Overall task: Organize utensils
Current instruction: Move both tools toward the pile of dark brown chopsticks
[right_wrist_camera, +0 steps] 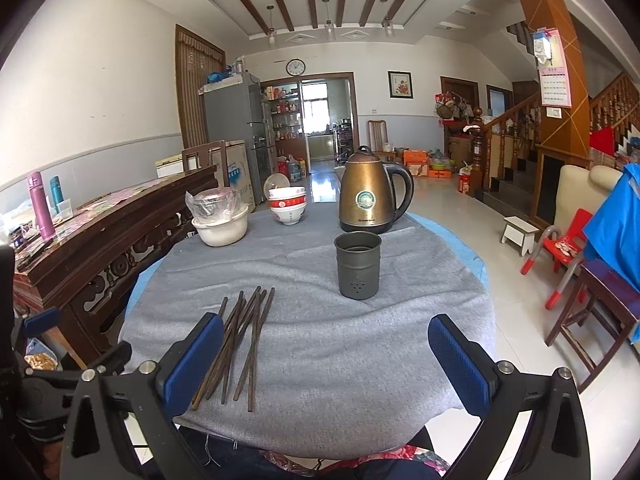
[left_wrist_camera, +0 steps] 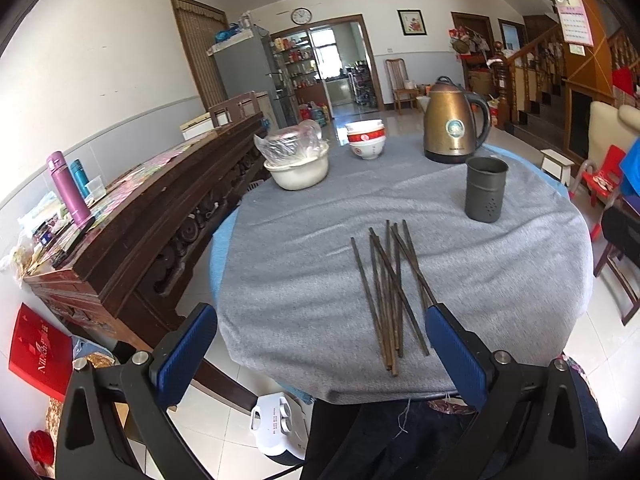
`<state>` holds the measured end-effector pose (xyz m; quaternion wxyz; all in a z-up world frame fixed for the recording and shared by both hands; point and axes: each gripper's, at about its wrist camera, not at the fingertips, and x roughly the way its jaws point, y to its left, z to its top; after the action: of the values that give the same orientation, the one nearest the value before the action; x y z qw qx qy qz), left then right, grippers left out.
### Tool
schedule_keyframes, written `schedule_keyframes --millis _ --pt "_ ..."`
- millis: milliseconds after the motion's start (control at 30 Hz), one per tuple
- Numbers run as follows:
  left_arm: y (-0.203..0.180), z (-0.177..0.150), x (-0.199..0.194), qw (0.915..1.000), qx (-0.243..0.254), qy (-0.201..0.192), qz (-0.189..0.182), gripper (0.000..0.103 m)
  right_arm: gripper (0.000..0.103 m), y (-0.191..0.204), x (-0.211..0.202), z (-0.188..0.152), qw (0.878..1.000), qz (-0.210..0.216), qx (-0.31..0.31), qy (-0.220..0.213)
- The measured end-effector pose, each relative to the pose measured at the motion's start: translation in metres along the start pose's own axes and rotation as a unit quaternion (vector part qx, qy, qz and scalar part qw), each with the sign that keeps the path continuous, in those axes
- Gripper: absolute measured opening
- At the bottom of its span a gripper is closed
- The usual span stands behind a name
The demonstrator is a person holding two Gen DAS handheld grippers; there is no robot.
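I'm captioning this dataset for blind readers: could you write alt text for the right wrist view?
A loose pile of dark chopsticks lies on a round table under a grey cloth, with an empty metal holder standing upright beyond them. The right gripper hovers at the near edge, jaws open, holding nothing. Behind stand a kettle and stacked bowls.

Left tongs (left_wrist_camera: 320, 350): spread wide, nothing between the blue pads; fingers point forward from the near edge of the table, level with each other.
Right tongs (right_wrist_camera: 326, 362): also spread wide and holding nothing; fingers point forward over the near edge of the table.
Relative position: in the right wrist view, part of the left tongs' black frame and one blue pad (right_wrist_camera: 40, 320) show at the far left edge, just beside the right tongs.
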<state>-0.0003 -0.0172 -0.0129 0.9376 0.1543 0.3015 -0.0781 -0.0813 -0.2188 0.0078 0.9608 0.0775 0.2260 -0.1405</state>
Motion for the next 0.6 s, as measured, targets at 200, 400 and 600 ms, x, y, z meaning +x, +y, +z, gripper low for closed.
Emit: schedule_keyframes --millis 200,400,600 --pt "-0.007 0.000 0.004 0.9997 0.006 0.020 -0.014 0.103 0.103 -0.007 0.001 -0.002 1.000 -0.009 0.005 0.003" --pt "-0.020 0.003 0.011 0.9994 0.012 0.021 -0.024 0.103 0.103 -0.017 0.005 -0.004 1.000 -0.017 0.009 0.010" --pt "-0.035 0.007 0.019 0.9989 0.029 0.020 -0.029 0.103 0.103 -0.032 0.010 -0.005 0.999 -0.029 0.027 0.016"
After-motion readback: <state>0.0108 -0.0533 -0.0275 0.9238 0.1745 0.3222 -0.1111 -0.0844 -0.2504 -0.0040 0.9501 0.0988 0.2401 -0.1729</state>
